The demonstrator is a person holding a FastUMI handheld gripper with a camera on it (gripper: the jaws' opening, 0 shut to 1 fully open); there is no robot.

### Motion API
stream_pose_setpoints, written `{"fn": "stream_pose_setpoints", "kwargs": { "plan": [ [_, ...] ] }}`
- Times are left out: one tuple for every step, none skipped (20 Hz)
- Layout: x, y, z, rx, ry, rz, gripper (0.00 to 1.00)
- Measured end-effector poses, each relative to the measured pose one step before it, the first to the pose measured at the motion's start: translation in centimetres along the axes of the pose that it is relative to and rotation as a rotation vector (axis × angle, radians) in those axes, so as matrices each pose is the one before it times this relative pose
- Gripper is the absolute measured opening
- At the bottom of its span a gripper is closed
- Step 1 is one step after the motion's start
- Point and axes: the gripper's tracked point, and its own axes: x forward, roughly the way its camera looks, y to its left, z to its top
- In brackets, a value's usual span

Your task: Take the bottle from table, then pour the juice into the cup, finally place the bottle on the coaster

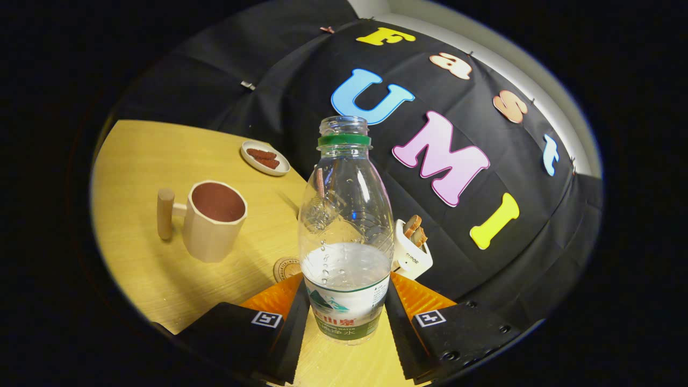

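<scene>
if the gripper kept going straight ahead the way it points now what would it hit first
The bottle already stands between the jaws of the gripper, which appear shut on its lower body, so it would be pushed first. Beyond it hangs the booth's black cloth wall; the depth to it is unclear.

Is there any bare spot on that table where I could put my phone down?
Yes: wide bare table lies beyond the mug, between it and the small dish. It is crowded near the gripper, shut on the bottle, with coaster and toaster alongside.
</scene>
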Motion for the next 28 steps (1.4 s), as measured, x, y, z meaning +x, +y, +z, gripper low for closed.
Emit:
{"fn": "stream_pose_setpoints", "kwargs": {
  "plan": [
    [0.205, 0.255, 0.137, -0.03956, 0.00860, -0.00151, 0.74],
    [0.282, 0.235, -0.083, -0.03423, 0.01157, 0.00018, 0.74],
    [0.409, 0.245, -0.079, -0.02905, 0.01221, 0.00173, 0.74],
    [0.338, 0.280, -0.031, -0.02963, 0.01473, 0.00444, 0.74],
    [0.277, 0.247, 0.003, -0.03180, 0.01398, 0.00528, 0.74],
    [0.174, 0.099, 0.109, -0.03060, 0.00874, -0.00043, 0.74],
    [0.201, -0.018, 0.215, -0.03800, 0.00171, -0.00656, 0.74],
    [-0.090, -0.191, 0.326, -0.04399, -0.00088, -0.00806, 0.74],
    [0.258, 0.017, 0.378, -0.03746, -0.00149, -0.00204, 0.73],
    [0.162, -0.093, 0.404, -0.03062, -0.00654, -0.00056, 0.73],
    [0.266, 0.123, 0.213, -0.02866, 0.00270, 0.00216, 0.73],
    [0.252, 0.246, -0.139, -0.02792, 0.01310, 0.00266, 0.73],
    [0.208, 0.238, -0.122, -0.03041, 0.01746, 0.00014, 0.73],
    [0.087, 0.018, -0.094, -0.03337, 0.01262, -0.00781, 0.73],
    [-0.013, 0.248, -0.071, -0.03515, 0.00581, 0.00052, 0.73],
    [0.137, 0.289, 0.172, -0.03528, 0.00031, 0.00238, 0.73],
    [-0.057, 0.183, 0.160, -0.03510, -0.00203, 0.00185, 0.73],
    [0.032, 0.347, -0.078, -0.02926, 0.00279, 0.00495, 0.73],
    [-0.012, 0.234, -0.198, -0.02311, 0.01032, 0.00634, 0.72],
    [-0.003, 0.202, -0.450, -0.01694, 0.01381, 0.00865, 0.72],
    [0.066, 0.042, -0.248, -0.00999, 0.00869, 0.00290, 0.73],
    [0.158, 0.060, -0.090, -0.01198, 0.00570, 0.00230, 0.73],
    [0.023, -0.056, -0.069, -0.01302, 0.00522, -0.00070, 0.72],
    [0.121, -0.039, -0.204, -0.01515, 0.00764, -0.00207, 0.72],
    [0.106, -0.018, -0.183, -0.01384, 0.00711, -0.00096, 0.72],
    [-0.057, -0.392, -0.040, -0.01104, 0.00225, -0.00798, 0.72],
    [-0.123, -0.234, 0.114, -0.00964, -0.00139, -0.00347, 0.72],
    [0.151, -0.120, 0.086, -0.00885, -0.00389, -0.00423, 0.72]
  ]
}}
